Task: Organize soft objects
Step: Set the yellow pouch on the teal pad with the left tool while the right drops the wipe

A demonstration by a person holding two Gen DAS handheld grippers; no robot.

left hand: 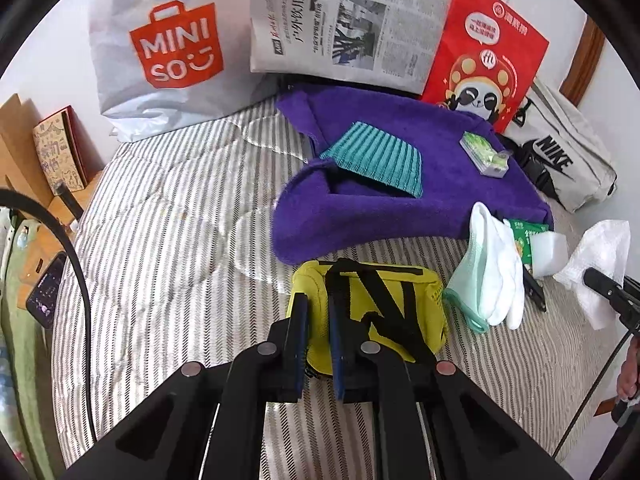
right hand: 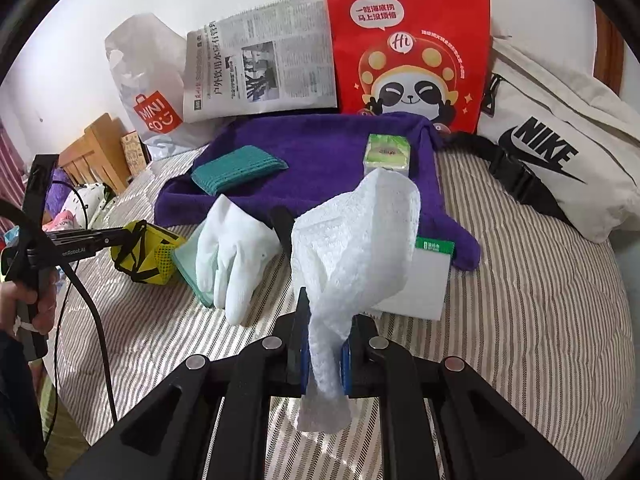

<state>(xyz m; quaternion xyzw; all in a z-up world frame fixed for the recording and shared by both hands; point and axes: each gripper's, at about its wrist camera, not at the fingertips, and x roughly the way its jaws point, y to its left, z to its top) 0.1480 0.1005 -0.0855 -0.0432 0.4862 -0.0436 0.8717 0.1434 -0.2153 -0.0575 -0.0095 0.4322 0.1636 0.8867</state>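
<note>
On the striped bed (right hand: 520, 280), the right claw (right hand: 325, 354) was clamped on a white paper towel (right hand: 356, 240), which stood up loosely between its blue pads and hid part of the view ahead. The left claw (left hand: 318, 344) had its fingers drawn together on the black strap of a yellow mesh pouch (left hand: 424, 300); seen from the right wrist, the pouch (right hand: 154, 258) hung at the claw tip, so it looked held and not only touched. The purple towel (right hand: 320, 160) lay spread further back, carrying a teal cloth (right hand: 240, 168) and a green tissue pack (right hand: 387, 156). A white glove (right hand: 236, 256) rested on a pale green cloth (left hand: 464, 288) near the towel's front edge, between the two claws. The risks I judged were these: the paper towel was thin and gripped only at its lower end, so it could tear or slip out if moved quickly; the pouch was held only by a strap, so it could swing and drag the glove out of place; and the raised paper could hide the spot where the right claw must put it down
</note>
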